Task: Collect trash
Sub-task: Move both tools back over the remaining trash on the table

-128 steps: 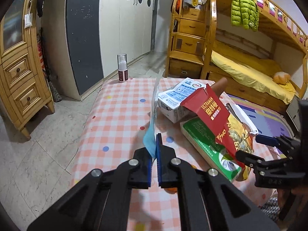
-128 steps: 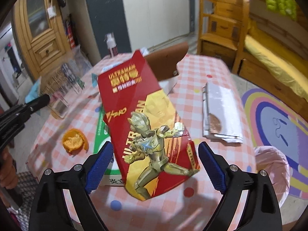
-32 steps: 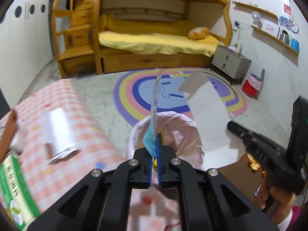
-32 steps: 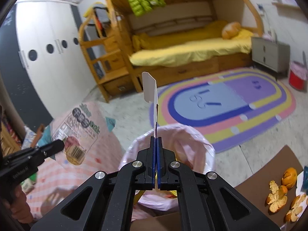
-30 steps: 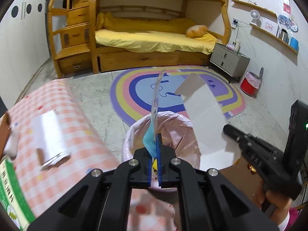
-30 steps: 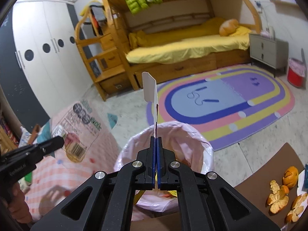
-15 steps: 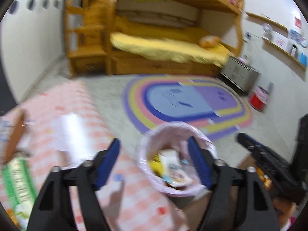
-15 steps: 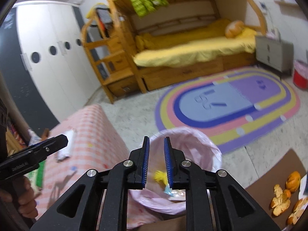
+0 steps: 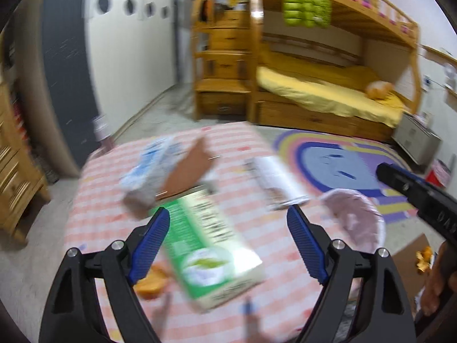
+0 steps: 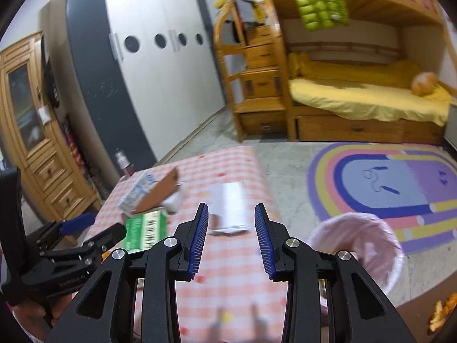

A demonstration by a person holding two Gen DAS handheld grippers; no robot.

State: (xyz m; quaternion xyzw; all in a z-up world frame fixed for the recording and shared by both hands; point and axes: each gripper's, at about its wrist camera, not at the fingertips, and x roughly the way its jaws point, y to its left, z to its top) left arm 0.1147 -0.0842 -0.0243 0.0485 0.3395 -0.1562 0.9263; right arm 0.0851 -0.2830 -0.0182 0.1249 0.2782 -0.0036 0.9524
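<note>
My left gripper [image 9: 228,243] is wide open and empty above a green carton [image 9: 211,245] on the pink checked table [image 9: 114,223]. Orange peel [image 9: 148,283] lies by its left finger. A blue-white box [image 9: 145,168], a brown card [image 9: 185,174] and a white wrapper [image 9: 277,183] lie farther back. My right gripper [image 10: 231,243] is open and empty over the table [image 10: 228,271], in front of the white wrapper [image 10: 231,208]. The pink-lined trash bin [image 10: 362,245] stands right of the table; it also shows in the left wrist view [image 9: 354,220].
A spray bottle [image 10: 124,161] stands at the table's far left corner. A brown board with orange peel [image 10: 442,311] lies on the floor at the right. A bunk bed [image 10: 357,94], a rainbow rug [image 10: 385,177] and wardrobes [image 10: 160,71] lie beyond.
Both grippers opened and let their packaging fall into the bin. Both then swung left, back over the table; the left view is motion-blurred.
</note>
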